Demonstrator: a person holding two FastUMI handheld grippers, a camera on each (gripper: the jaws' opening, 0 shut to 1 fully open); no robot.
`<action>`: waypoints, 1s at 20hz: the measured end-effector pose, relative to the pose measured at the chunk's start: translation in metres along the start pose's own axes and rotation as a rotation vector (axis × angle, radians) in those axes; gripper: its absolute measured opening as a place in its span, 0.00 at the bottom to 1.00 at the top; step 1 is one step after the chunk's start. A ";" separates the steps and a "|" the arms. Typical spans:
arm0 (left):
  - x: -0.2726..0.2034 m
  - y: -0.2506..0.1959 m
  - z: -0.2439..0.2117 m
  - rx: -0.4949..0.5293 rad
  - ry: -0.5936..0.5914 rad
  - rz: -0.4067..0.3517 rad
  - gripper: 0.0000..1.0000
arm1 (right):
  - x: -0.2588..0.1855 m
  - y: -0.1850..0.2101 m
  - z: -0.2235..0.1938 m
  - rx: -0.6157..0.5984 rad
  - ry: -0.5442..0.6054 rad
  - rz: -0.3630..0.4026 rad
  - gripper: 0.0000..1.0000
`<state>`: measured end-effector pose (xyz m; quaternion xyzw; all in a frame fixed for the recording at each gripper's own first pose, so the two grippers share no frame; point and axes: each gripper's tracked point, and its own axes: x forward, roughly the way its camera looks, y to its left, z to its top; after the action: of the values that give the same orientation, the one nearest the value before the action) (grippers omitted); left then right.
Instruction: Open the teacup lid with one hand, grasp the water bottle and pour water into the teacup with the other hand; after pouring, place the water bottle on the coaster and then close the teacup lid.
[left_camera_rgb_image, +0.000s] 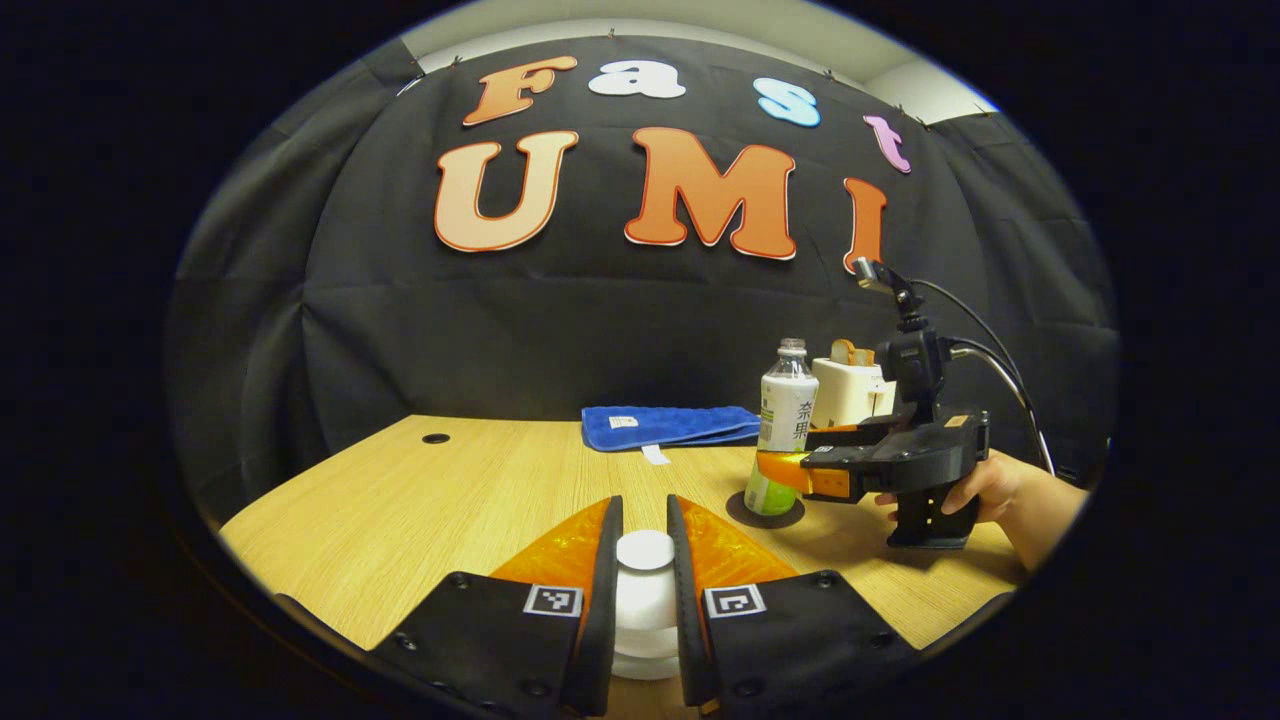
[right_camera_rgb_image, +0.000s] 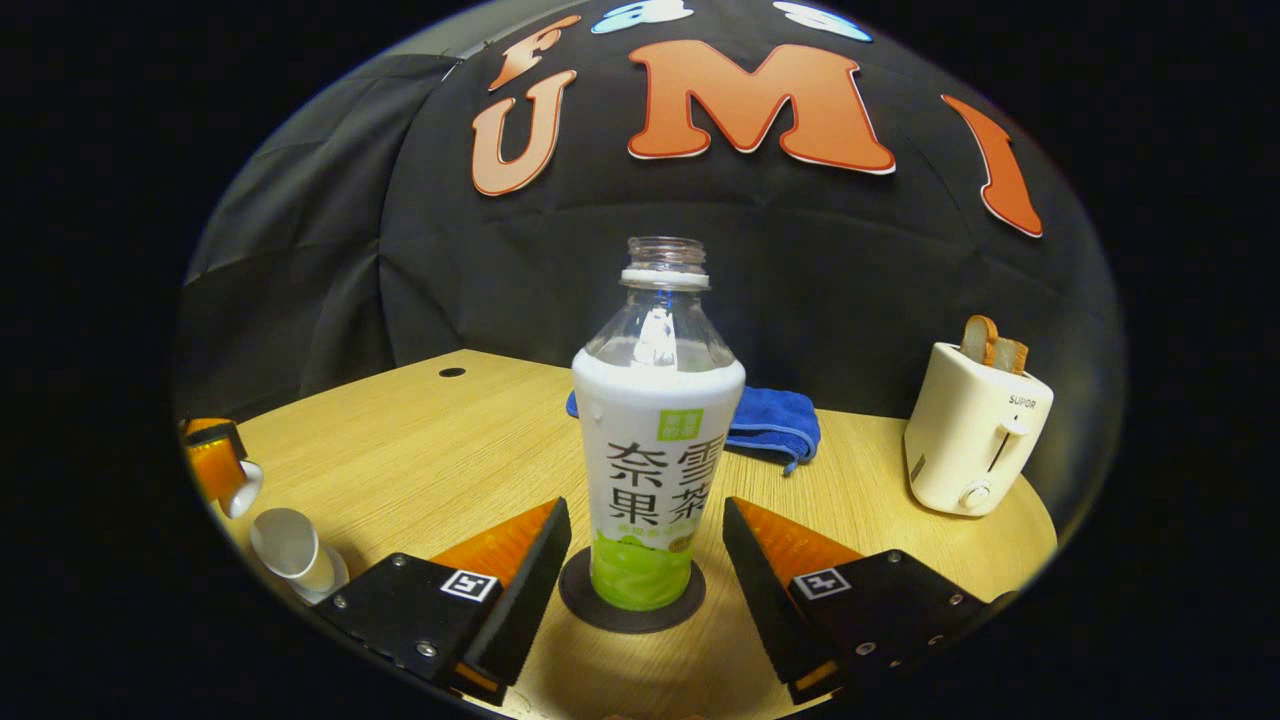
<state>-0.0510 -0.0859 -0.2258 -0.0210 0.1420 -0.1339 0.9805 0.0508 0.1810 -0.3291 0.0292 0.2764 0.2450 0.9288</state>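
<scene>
Light wood-grain table (left_camera_rgb_image: 420, 500) with a cable hole (left_camera_rgb_image: 435, 438) near its far edge; creased black cloth wall (left_camera_rgb_image: 600, 330) behind, pale wall (left_camera_rgb_image: 700, 20) above it.

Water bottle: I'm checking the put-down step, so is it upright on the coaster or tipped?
Upright. The water bottle stands centred on the dark coaster, neck straight up, between the right gripper's spread fingers.

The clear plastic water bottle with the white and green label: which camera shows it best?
The right gripper view: the clear plastic water bottle stands uncapped, large and central on the round dark coaster, between the open fingers. In the left gripper view the bottle is small, far off, its lower part crossed by the right gripper.
</scene>
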 end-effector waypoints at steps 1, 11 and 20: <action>0.001 -0.001 -0.005 -0.001 0.012 0.000 0.30 | -0.005 0.000 0.001 -0.001 -0.004 -0.001 0.96; 0.009 -0.003 -0.041 0.067 0.096 0.029 0.30 | -0.066 -0.009 0.027 0.027 -0.113 -0.026 0.98; 0.000 0.013 0.000 0.150 -0.006 0.099 0.87 | -0.114 -0.029 0.052 0.101 -0.208 -0.074 0.97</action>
<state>-0.0473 -0.0731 -0.2265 0.0590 0.1294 -0.0953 0.9852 0.0082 0.1060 -0.2340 0.0908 0.1916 0.1920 0.9582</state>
